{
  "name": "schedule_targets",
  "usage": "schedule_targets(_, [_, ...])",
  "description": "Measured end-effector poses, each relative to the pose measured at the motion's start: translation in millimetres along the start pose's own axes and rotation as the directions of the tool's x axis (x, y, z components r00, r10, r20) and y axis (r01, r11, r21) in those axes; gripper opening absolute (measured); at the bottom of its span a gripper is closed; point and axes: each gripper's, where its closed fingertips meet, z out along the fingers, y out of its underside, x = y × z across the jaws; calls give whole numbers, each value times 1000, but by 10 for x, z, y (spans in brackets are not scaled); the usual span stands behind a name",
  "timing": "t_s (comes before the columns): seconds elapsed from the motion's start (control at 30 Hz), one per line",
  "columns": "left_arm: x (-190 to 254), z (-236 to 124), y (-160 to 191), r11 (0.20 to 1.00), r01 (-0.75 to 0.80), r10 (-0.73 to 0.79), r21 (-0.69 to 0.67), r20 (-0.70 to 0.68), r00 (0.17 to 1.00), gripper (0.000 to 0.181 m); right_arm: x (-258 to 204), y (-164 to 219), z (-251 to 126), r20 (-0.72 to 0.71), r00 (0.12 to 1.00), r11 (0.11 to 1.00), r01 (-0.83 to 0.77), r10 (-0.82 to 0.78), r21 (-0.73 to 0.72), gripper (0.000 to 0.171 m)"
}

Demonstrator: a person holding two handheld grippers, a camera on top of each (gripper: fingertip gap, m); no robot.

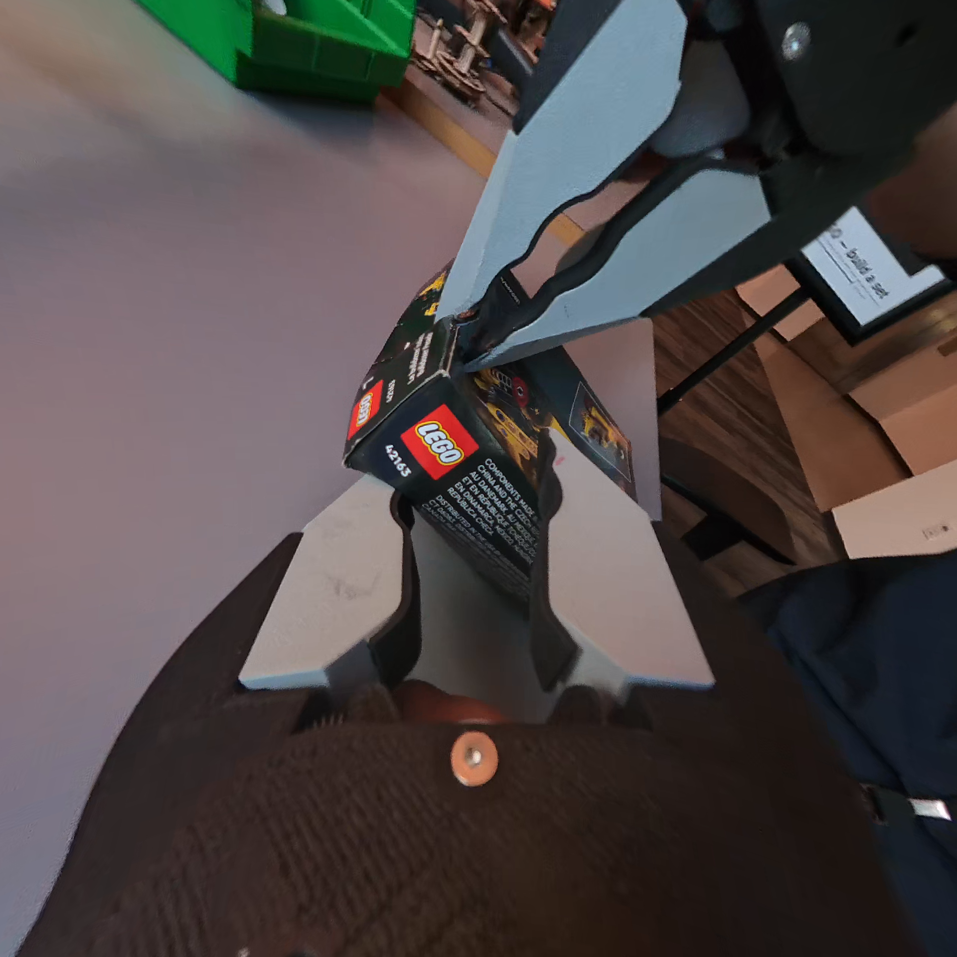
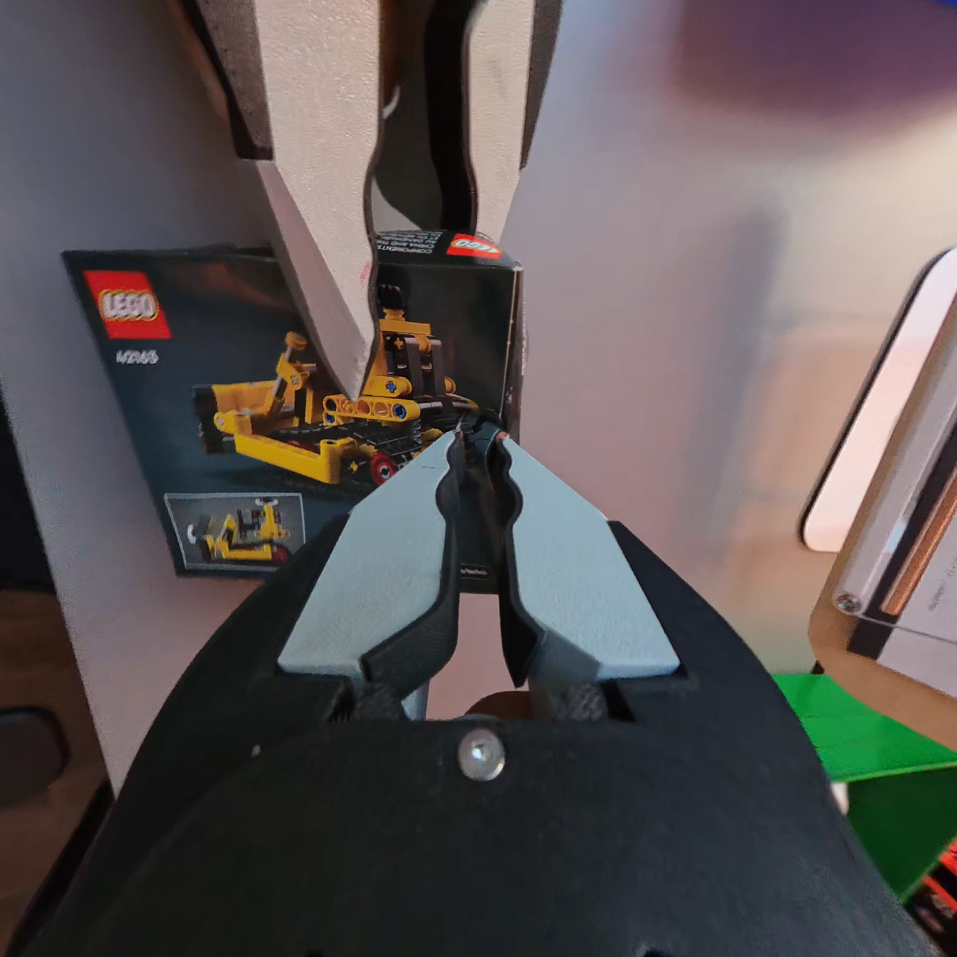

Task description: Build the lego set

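I held the lego box [image 1: 455, 455] in the air over the pale counter [image 1: 181, 310], between my two pairs of tongs. My left tongs [image 1: 466, 497] clamped its narrow side, one finger across the printed front and the other behind, so part of the bulldozer picture was covered in the right wrist view. My right tongs [image 2: 476, 440] were drawn narrow and pinched on a corner of the box [image 2: 310, 414], at what looked like a dark flap edge; how much card sat between the fingertips I could not tell. From the left wrist view those right tongs [image 1: 468, 336] came in from the upper right and met the box at its far end.

Around the work, green bins [image 1: 321, 46] stood on the far left of the counter, blurred. Past the counter's right edge lay a wooden floor [image 1: 735, 414] with cardboard boxes [image 1: 880, 424] stacked on it and a white framed sign [image 1: 859, 269] on a dark stand. In the right wrist view a pale board with a rounded opening [image 2: 880, 440] leaned at the right, with green plastic [image 2: 854, 735] below it. My dark sleeve [image 1: 880, 673] showed at the near right.
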Motion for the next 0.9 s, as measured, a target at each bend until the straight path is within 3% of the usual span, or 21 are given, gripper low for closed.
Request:
schedule_targets(0.2, [-128,30,23,999,44,-42,-19,70,997,43,145,-3,131,-121,983,989,-126,136,82,5])
schedule_targets(0.4, [-209,13,-20,997,79,-80,10,87,993,42,254,-65,140,-22,903,868,-405,429,289,4])
schedule_targets(0.53, [-130,-23,-79,997,59,-61,53,33,998,44,261,-108,-95,-67,930,888,-322,362,327,13])
schedule_targets(0.7, [-69,-48,-98,996,62,-61,68,-21,998,44,338,0,-371,-128,943,918,-260,309,298,8])
schedule_targets(0.77, [-15,-36,-81,998,43,-40,54,-45,998,44,316,-9,-379,-122,952,928,-237,281,288,21])
schedule_targets(0.9, [16,-43,-82,998,32,-29,57,-61,998,44,221,-72,-383,-57,972,943,-204,226,261,18])
